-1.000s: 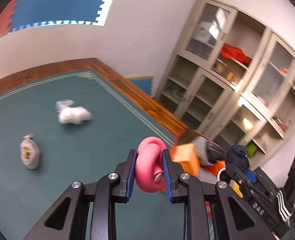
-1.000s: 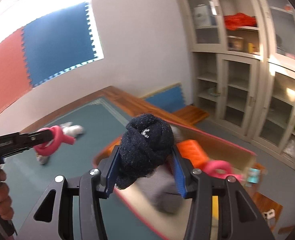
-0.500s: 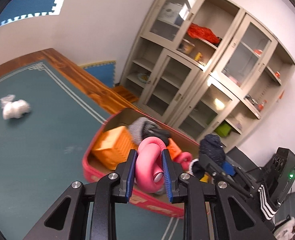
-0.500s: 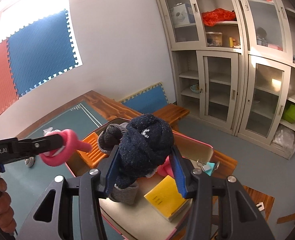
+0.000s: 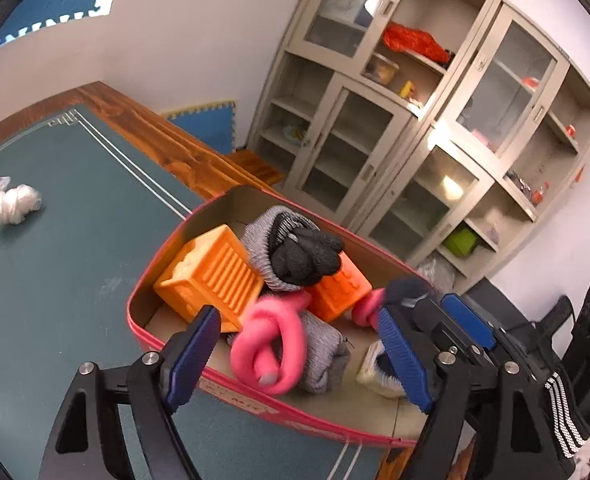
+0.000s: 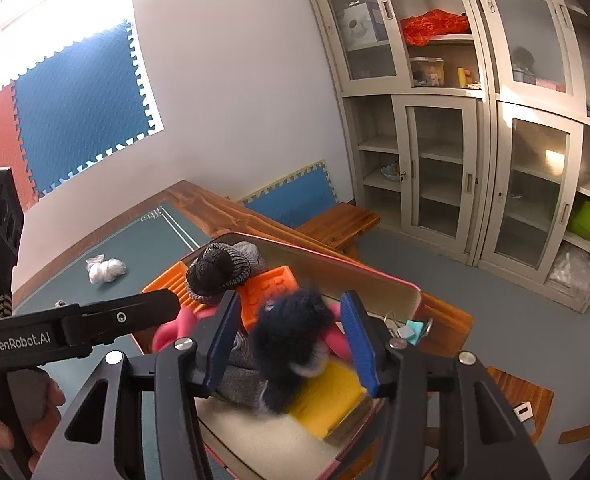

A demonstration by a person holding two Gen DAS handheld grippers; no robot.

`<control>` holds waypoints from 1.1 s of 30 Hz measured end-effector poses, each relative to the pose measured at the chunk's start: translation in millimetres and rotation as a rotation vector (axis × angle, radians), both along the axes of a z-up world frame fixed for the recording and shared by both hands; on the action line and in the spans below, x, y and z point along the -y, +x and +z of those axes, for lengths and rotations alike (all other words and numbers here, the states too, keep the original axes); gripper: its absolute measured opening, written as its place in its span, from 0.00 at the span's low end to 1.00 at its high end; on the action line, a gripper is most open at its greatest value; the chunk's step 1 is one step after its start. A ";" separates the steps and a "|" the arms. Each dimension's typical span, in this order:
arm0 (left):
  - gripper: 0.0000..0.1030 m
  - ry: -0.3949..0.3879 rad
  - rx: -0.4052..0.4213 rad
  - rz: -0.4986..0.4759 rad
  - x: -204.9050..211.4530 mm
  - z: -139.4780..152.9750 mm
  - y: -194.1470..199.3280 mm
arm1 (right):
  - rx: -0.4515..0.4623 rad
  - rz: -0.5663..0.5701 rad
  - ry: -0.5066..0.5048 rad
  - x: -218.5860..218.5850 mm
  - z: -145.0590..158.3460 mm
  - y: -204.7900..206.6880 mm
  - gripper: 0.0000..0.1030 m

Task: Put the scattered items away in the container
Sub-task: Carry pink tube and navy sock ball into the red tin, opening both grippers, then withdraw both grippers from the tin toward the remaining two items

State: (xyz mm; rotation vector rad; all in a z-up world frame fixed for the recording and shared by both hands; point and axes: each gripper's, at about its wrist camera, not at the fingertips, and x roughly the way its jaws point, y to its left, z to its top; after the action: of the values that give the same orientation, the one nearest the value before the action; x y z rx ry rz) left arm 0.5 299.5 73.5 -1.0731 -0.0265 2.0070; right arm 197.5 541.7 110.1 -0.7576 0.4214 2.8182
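Jaws of left gripper (image 5: 295, 356) opening, wide apart; pink knotted roll (image 5: 271, 344) between them, untouched, blurred, probably dropping into the red-rimmed box (image 5: 135, 312). Right gripper (image 6: 291, 344) nearer the box's far end, jaws opening; dark knitted bundle (image 6: 291, 340) between pads, seemingly loose, above the box.

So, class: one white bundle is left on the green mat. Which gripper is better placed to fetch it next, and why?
Probably the left gripper: its jaws are opening, the pink knot dropping free into the container, and the white bundle lies on its side.
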 end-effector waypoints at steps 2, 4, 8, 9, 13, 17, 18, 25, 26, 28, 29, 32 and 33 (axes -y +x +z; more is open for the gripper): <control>0.80 0.009 -0.004 0.011 3.3 0.0 -0.5 | -0.005 -0.005 -0.001 -0.4 0.7 1.1 0.54; 0.80 0.020 -0.006 0.018 7.1 1.6 -1.4 | -0.007 -0.003 0.000 1.0 0.9 1.4 0.54; 0.80 0.027 -0.013 0.036 13.9 3.7 -3.6 | -0.004 0.014 0.006 8.1 0.8 -0.3 0.54; 0.80 0.026 -0.016 0.041 15.4 4.2 -4.3 | -0.004 0.017 0.007 10.2 0.9 -1.0 0.54; 0.80 0.014 -0.028 0.067 23.7 4.0 -6.5 | -0.002 0.032 0.009 18.4 1.4 -3.7 0.54; 0.80 0.009 -0.020 0.105 33.5 3.0 -12.1 | -0.001 0.045 0.012 25.5 2.4 -5.5 0.55; 0.80 0.004 -0.019 0.120 36.7 2.8 -13.8 | -0.002 0.051 0.013 26.5 2.4 -5.7 0.55; 0.80 -0.030 -0.041 0.192 59.4 2.7 -20.7 | -0.016 0.084 0.021 41.7 7.9 -10.9 0.65; 0.80 -0.030 -0.040 0.198 62.8 2.9 -21.3 | -0.017 0.093 0.021 44.9 8.6 -12.3 0.65; 0.80 -0.034 -0.041 0.214 71.1 2.8 -22.9 | -0.018 0.112 0.024 52.8 9.8 -15.4 0.65; 0.80 -0.036 -0.042 0.222 75.6 2.8 -24.0 | -0.017 0.123 0.026 57.2 10.2 -17.1 0.65; 0.80 -0.051 -0.048 0.243 89.3 1.6 -26.5 | -0.012 0.157 0.037 72.3 11.7 -22.6 0.67; 0.80 -0.058 -0.053 0.251 94.3 1.4 -27.4 | -0.009 0.168 0.041 78.1 12.1 -24.7 0.68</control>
State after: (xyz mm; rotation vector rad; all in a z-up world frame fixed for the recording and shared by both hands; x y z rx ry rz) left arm -26.8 205.2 74.8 -1.0974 -0.0784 2.2724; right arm 172.8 463.7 122.1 -0.8075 0.3140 2.9761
